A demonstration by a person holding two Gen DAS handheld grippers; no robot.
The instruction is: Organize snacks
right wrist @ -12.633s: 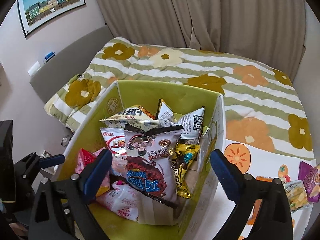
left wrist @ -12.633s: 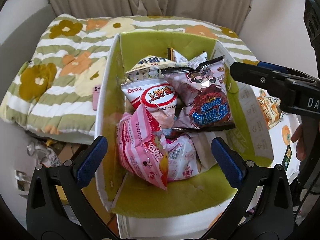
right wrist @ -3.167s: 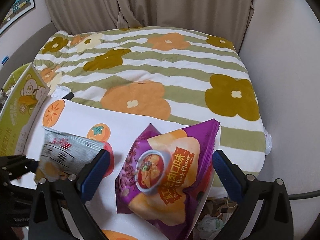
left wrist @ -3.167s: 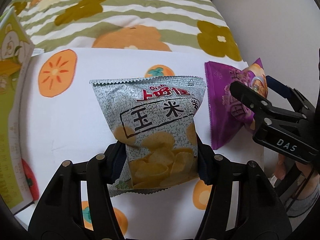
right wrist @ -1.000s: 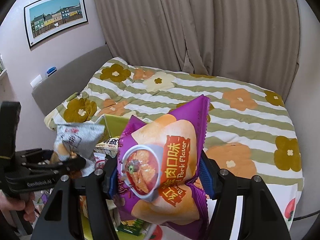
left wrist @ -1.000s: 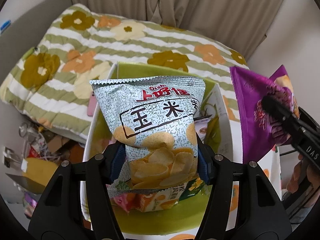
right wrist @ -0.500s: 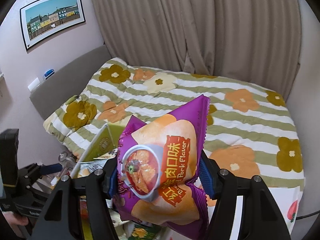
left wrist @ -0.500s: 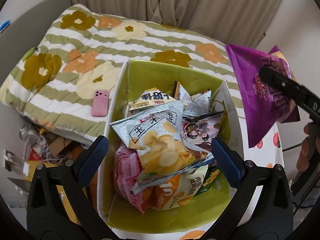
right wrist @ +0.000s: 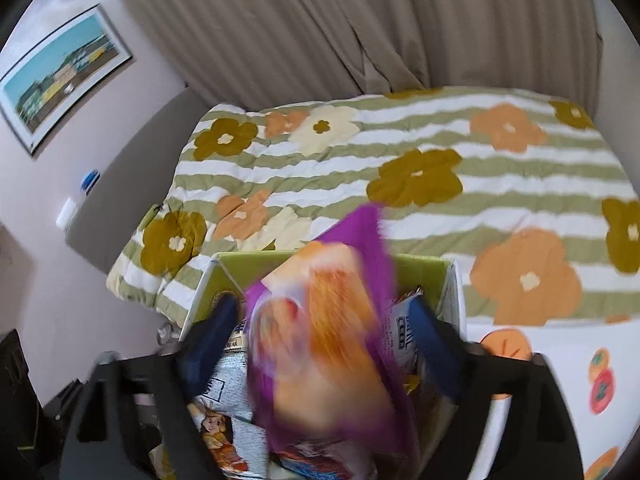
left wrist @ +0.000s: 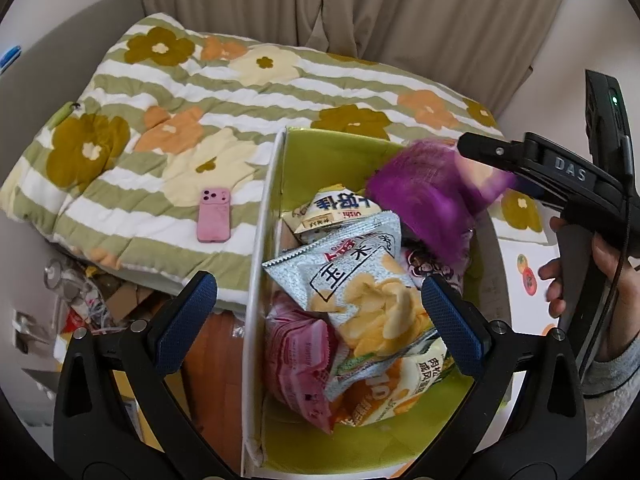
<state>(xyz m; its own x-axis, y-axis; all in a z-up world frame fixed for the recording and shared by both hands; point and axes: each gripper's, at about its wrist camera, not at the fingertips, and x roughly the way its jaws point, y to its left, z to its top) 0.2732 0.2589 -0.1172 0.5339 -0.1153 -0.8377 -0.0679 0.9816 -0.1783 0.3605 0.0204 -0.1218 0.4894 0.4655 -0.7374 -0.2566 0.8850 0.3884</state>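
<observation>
A green-lined white box (left wrist: pixel 256 264) holds several snack bags. The silver corn chip bag (left wrist: pixel 360 280) lies on top of the pile. My left gripper (left wrist: pixel 320 316) is open and empty above the box's near end. My right gripper (right wrist: pixel 324 340) is open over the box (right wrist: pixel 452 280). The purple pork-flavour bag (right wrist: pixel 320 344) is blurred between its spread fingers and drops toward the pile. In the left wrist view the purple bag (left wrist: pixel 428 200) is a blur at the box's far right, under the right gripper (left wrist: pixel 516 160).
A pink phone (left wrist: pixel 214 215) lies on the flowered quilt (left wrist: pixel 160 120) left of the box. A white cloth with orange fruit prints (right wrist: pixel 560 360) is right of the box. Clutter lies on the floor (left wrist: pixel 80 292) at the left.
My right gripper has opened and let go of the purple bag, which is falling into the box. The corn chip bag has settled on the pile. My left gripper stays open.
</observation>
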